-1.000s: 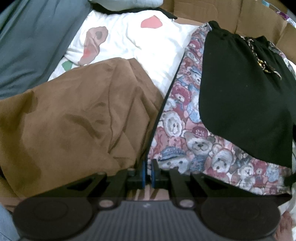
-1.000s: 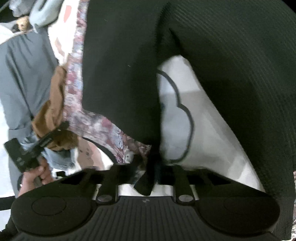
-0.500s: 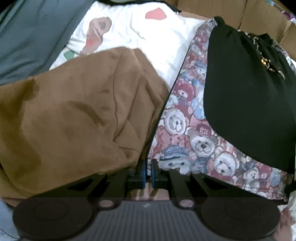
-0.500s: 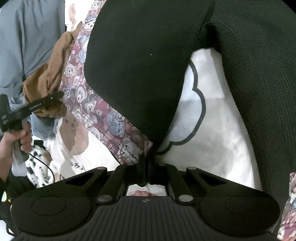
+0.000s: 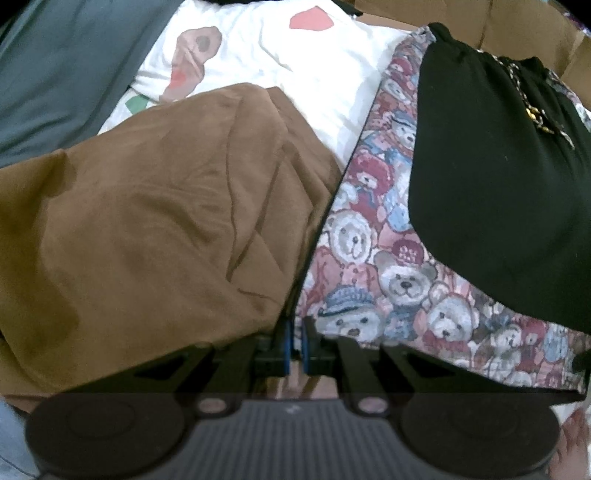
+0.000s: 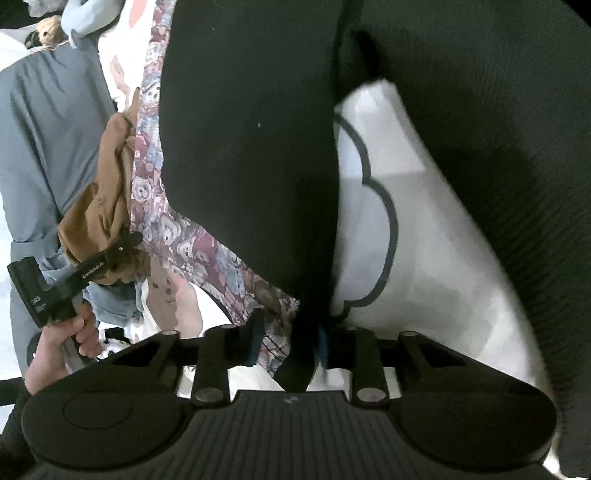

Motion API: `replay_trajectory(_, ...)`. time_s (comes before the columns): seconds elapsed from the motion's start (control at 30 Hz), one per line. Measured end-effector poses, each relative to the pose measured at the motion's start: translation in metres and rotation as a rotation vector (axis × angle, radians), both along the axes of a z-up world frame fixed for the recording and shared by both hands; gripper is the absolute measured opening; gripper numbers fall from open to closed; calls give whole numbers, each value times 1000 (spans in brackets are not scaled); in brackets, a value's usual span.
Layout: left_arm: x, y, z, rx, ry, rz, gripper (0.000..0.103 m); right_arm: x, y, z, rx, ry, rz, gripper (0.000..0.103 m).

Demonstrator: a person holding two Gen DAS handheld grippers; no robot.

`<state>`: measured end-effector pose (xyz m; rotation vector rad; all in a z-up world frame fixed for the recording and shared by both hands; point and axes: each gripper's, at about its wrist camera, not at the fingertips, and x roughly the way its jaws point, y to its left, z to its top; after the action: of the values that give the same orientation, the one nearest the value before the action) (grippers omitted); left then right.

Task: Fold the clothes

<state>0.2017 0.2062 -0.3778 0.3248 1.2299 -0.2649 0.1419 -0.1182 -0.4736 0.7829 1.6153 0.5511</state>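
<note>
Just opened: right gripper (image 6: 290, 334), clamped tight a moment ago, now with jaws parted. Black ribbed knit garment (image 6: 251, 147) and an edge of teddy-bear print woven fabric (image 6: 177, 229) caught between the fingers, pads seemingly no longer pressing.

Farthest left of the left gripper (image 5: 295, 326), grey-green plain cloth (image 5: 66, 66). Nearer, ahead and left of its tips, crumpled brown suede-like cloth (image 5: 166, 221), partly over a white sheet with cartoon prints (image 5: 277, 62). Jaws closed to a sliver just where the brown cloth meets the dark edge of the bear-print fabric; cannot tell which layer is pinched. Ahead and right of the tips, the bear print, with the black garment lying on it, drawstring end far from the tool. Cardboard box wall (image 5: 461, 14) beyond.

From the right wrist: person's hand (image 6: 62, 343) on the left tool's handle, far left and low. Right of the right gripper's tips, bare sheet with a cloud outline.

Step in hand, by judgement: laying out, letting go of the hem after spreading it. Next, probably: back the right tool off clear of both layers, then re-grip the black hem alone for the first fold. In the way: bear-print edge bunched with the hem, likely to lift along with it; brown cloth crowding the left side.
</note>
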Motion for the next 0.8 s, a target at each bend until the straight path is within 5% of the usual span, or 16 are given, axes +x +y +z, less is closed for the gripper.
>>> replay_trajectory(0.03, -1, 0, 0, -1, 2, -2, 6, -1, 2, -1, -4, 0, 14, 2)
replay_trajectory(0.07, -1, 1, 1, -1, 2, -3, 6, -2, 2, -1, -4, -8, 27, 1)
replay_trajectory(0.3, -3, 5, 8, 1, -6, 1, 6, -4, 12, 12, -37, -70, 139, 0)
replay_trajectory(0.53, -2, 6, -16, 65, 19, -6, 6, -7, 22, 12, -78, -120, 215, 1)
replay_trajectory(0.6, -1, 7, -19, 65, 26, 1, 7, -5, 19, 19, -82, -128, 237, 5)
replay_trajectory(0.73, -1, 10, -13, 52, 36, 8, 11, -1, 6, 38, -89, -171, 264, 42)
replay_trajectory(0.8, -3, 12, -5, 43, 29, 13, 11, 3, -4, 53, -91, -215, 266, 45)
